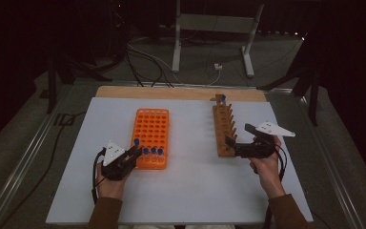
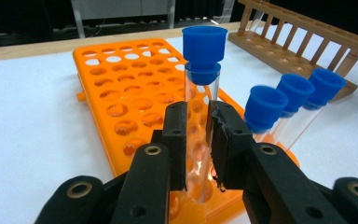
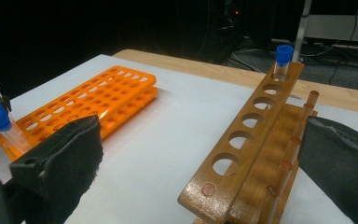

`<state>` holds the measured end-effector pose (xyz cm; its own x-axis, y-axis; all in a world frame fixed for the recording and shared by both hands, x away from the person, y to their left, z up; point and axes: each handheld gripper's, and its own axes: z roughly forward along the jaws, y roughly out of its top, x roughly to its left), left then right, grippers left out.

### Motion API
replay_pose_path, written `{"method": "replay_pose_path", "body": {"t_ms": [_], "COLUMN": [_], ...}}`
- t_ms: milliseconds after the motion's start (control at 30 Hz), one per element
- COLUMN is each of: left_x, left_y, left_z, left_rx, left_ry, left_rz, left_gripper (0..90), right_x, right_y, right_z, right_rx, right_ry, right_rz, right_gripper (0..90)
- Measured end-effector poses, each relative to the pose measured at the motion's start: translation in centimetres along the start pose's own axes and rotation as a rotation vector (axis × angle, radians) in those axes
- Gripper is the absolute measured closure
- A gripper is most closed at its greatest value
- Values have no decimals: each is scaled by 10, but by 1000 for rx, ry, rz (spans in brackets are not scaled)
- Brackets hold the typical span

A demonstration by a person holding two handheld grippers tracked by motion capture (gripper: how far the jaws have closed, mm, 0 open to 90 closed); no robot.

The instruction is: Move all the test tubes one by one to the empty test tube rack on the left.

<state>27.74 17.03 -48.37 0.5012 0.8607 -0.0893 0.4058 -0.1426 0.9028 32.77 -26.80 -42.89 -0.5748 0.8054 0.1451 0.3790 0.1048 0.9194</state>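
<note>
Dark room — left tongs (image 2: 199, 140) hide tube (image 2: 204, 88) middle.

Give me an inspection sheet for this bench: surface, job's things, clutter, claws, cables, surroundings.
Surface: white board on a wooden table, bare apart from the two racks.
Job's things: clear blue-capped tube held upright over the orange rack; three more capped tubes stand in its near row; wooden rack holds one capped tube at its far end.
Clutter: nothing seen.
Claws: left claw shut on the tube's glass; right claw open, its jaws either side of the wooden rack's near end.
Cables: one trails from each claw; more lie on the floor beyond the table.
Surroundings: dark room, metal stand legs behind.
</note>
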Motion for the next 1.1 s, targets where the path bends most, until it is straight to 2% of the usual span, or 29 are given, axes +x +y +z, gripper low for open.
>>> {"method": "replay_pose_path", "body": {"t_ms": [167,433,567,1100], "left_x": [-2,-4,-6,-10], "left_y": [-4,-5,-6,-9], "left_z": [1,-2,-3,0], "left_rx": [28,39,52,97], "left_ry": [4,6,12,25], "left_rz": [28,47,74,109], "left_gripper": [780,781,782,785], "right_x": [0,1,1,0], "right_y": [0,-1,-1,-4], "right_z": [0,0,0,1], "right_rx": [0,5,7,15], "right_ry": [1,3,3,2], "right_rz": [-2,-8,-7,-6], "right_gripper": [3,3,3,3]}}
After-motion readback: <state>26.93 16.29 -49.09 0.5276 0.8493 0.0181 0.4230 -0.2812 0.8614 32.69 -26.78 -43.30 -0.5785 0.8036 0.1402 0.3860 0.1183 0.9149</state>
